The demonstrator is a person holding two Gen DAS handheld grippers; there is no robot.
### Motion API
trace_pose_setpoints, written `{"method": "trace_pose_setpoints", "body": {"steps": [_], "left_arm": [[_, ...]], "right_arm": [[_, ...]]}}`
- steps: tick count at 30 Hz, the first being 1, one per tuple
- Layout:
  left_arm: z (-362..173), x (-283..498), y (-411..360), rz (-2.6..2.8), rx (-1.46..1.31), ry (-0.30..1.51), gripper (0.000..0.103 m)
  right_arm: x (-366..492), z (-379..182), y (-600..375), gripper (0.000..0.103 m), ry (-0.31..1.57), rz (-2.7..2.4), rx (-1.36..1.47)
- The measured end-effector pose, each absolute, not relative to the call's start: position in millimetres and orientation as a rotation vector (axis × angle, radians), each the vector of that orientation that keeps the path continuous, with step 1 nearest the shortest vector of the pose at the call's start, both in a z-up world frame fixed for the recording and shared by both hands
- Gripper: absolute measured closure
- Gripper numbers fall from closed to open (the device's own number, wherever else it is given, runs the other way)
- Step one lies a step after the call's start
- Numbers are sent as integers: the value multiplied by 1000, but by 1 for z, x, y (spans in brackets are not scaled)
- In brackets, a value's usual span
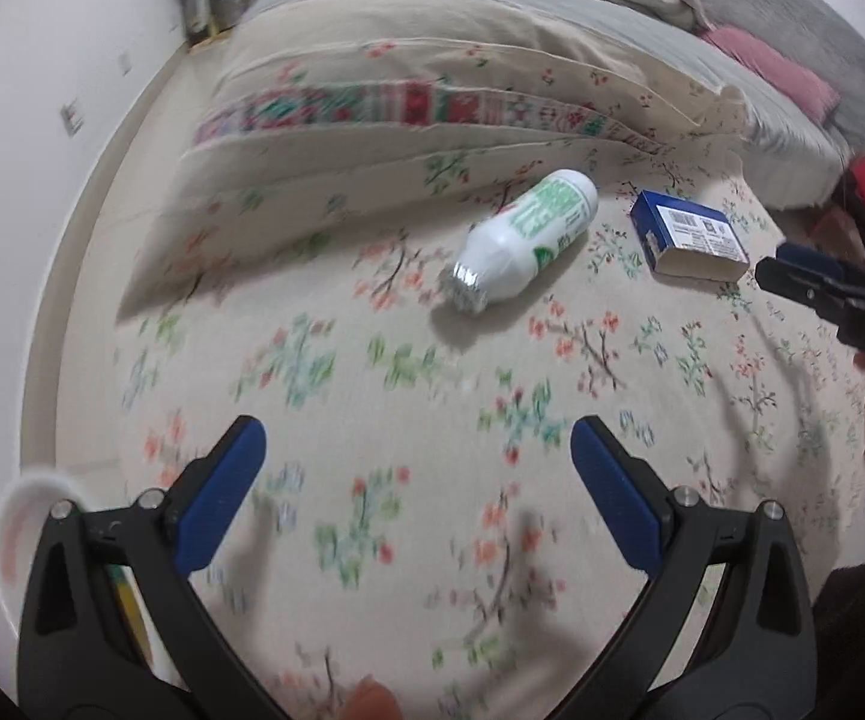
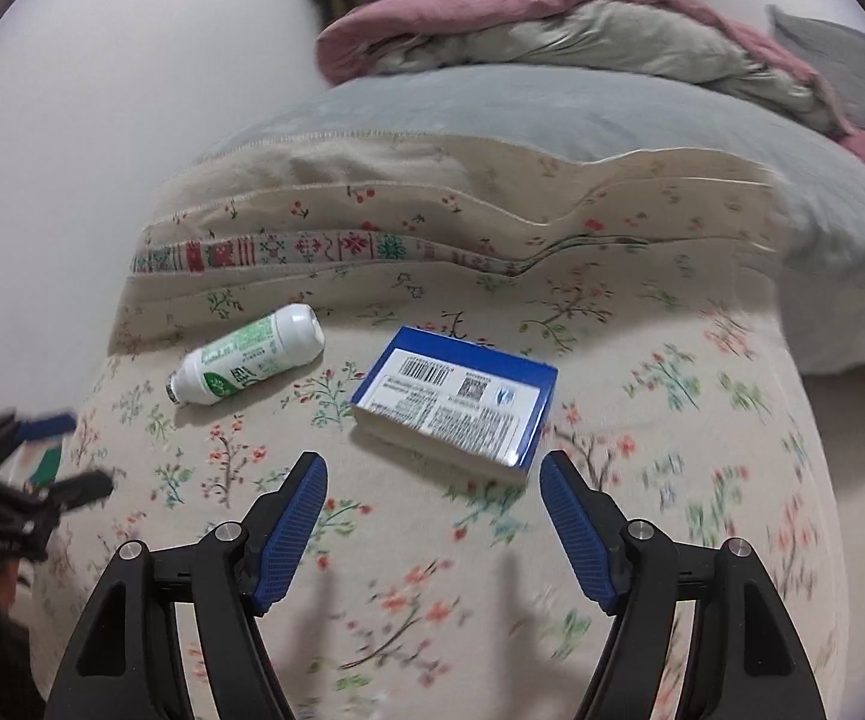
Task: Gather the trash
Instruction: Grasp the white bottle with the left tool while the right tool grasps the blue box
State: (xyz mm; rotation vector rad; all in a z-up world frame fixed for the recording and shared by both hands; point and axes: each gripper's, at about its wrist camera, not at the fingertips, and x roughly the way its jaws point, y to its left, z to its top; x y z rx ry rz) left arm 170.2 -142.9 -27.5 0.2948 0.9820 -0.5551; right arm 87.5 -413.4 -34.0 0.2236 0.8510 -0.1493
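Two hand-held grippers hover over a floral bedspread (image 2: 642, 420), both pointing down at litter on the bed. Nearest the lens, the right gripper (image 2: 434, 474) has its blue-padded jaws spread wide with nothing between them; just beyond its tips lies a blue and white carton (image 2: 456, 399), flat on its broad face, barcode up, one end seemingly open. The left gripper (image 1: 418, 438) likewise stands open and empty, farther from its likely target, a white plastic bottle (image 1: 522, 237) with a green label lying on its side, neck toward the camera, apparently uncapped.

Both pieces look light. The carton is probably thin card that would crush under a hard squeeze, so a gentle pinch across its shorter span seems safest, though the jaws may barely clear that width. The bottle is smooth and round and could roll or slip on the soft cloth; a grip across the middle of its labelled body looks more secure than one at the narrow neck.

The bedspread gives under weight, so pressing down would sink the items. Behind them a patterned band crosses the folded cover, then a grey sheet (image 2: 492, 102), a heaped pink and cream quilt (image 2: 552, 30) and a plain white wall (image 2: 102, 90). No bin is visible.
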Motion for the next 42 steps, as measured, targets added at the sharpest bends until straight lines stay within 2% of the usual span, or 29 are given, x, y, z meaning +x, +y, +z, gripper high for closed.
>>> {"method": "trace_pose_setpoints", "body": {"steps": [9,21,24,26,29,33,42], "left_arm": [[-46,203,-177,-610,402,949,4],[-55,227,-197,-735,307,935,21],[-54,227,-204,-760,302,930,35],[-54,225,-216,-767,315,923,51],[-53,218,-222,-749,323,915,58],[-53,203,-212,-707,297,911,62],[-50,184,-169,-593,166,948,62]], "right_arm": [[121,-61,-447,27,987,-23,70],[152,-71,-436,27,1003,99,-82],[158,-71,-432,27,997,119,-100],[161,-71,-429,27,990,130,-97],[164,-70,-424,28,976,135,-69],[171,-68,-420,37,956,126,-24],[183,-57,-396,39,970,215,70]]}}
